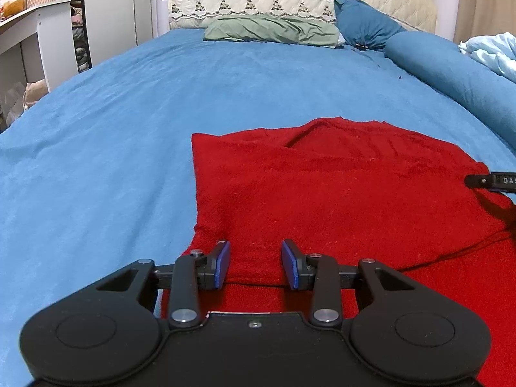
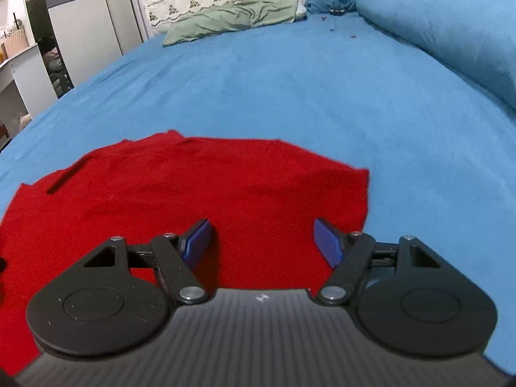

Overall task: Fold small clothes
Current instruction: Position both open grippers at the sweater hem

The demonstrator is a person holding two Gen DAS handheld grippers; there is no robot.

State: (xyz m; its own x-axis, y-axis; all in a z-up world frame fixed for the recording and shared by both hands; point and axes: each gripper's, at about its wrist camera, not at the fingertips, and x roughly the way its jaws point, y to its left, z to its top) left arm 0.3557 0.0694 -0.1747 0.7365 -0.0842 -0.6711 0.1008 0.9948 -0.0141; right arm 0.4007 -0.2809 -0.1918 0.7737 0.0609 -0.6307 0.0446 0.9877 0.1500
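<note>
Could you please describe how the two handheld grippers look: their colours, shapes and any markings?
The left gripper and the right gripper share a matte black body with two round discs, silver pivot screws and angled black linkage arms. Their jaws carry blue pads. The right gripper's top is ribbed grey. In the left view, white letters "DAS" mark its finger.
</note>
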